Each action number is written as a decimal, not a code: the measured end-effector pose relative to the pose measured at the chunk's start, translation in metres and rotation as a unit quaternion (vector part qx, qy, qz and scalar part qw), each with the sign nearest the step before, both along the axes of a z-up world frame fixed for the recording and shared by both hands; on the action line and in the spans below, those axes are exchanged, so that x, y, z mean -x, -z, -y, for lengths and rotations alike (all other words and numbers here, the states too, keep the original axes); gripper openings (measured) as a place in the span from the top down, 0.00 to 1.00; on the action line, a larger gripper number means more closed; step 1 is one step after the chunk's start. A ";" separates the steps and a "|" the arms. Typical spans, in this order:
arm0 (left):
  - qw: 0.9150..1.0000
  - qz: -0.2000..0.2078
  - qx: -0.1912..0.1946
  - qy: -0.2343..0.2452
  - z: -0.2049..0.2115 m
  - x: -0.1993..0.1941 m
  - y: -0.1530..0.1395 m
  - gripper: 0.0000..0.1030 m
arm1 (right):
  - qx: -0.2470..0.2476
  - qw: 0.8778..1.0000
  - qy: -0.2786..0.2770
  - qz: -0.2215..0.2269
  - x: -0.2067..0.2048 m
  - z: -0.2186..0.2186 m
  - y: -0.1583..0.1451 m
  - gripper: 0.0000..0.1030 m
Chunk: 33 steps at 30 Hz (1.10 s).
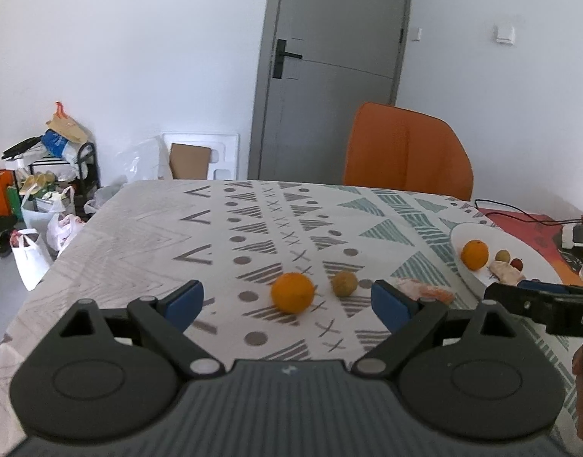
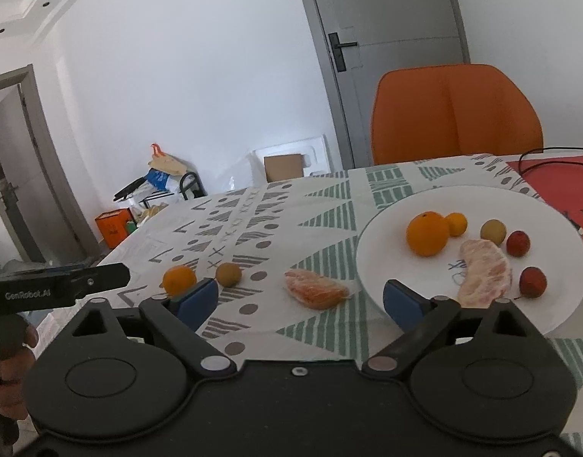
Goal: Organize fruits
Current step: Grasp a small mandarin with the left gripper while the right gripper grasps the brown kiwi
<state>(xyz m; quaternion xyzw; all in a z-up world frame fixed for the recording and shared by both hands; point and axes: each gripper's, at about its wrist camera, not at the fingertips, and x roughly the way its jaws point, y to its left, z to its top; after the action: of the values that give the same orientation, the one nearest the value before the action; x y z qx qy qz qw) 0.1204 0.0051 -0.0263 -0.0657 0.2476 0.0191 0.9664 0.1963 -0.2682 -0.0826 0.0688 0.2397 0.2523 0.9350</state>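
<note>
An orange (image 1: 292, 292) (image 2: 179, 279), a small brown-green fruit (image 1: 344, 283) (image 2: 228, 274) and a peeled pomelo segment (image 2: 315, 293) (image 1: 425, 290) lie on the patterned tablecloth. A white plate (image 2: 386, 266) (image 1: 461, 234) holds an orange (image 2: 427, 234), a small tangerine (image 2: 456, 224), a brown fruit (image 2: 493, 231), two red fruits (image 2: 518, 243) (image 2: 532, 282) and a pomelo piece (image 2: 484, 274). My left gripper (image 1: 287, 301) is open, just in front of the loose orange. My right gripper (image 2: 299, 299) is open and empty, near the pomelo segment.
An orange chair (image 1: 407, 152) stands behind the table. A red mat (image 2: 558, 186) with a black cable lies at the far right. Bags and boxes (image 1: 44, 198) are piled on the floor left of the table. A grey door (image 1: 329, 68) is behind.
</note>
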 end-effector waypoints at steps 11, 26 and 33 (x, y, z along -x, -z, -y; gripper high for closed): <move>0.999 -0.014 0.008 -0.043 -0.032 0.018 0.016 0.17 | 0.020 0.999 -0.028 -0.001 -0.004 -0.020 -0.001 0.19; 0.994 -0.070 -0.006 -0.078 -0.049 0.009 0.044 0.76 | 0.053 0.997 -0.057 -0.007 -0.011 -0.046 0.005 0.22; 0.995 -0.056 0.030 -0.071 -0.056 0.008 0.041 0.79 | 0.077 0.994 -0.080 -0.004 -0.024 -0.065 0.004 0.25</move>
<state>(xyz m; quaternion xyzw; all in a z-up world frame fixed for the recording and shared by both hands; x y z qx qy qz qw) 0.1124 0.0613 -0.0670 -0.1105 0.2967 0.0841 0.9448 0.2207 -0.2031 -0.0869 -0.0222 0.2670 0.3068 0.9133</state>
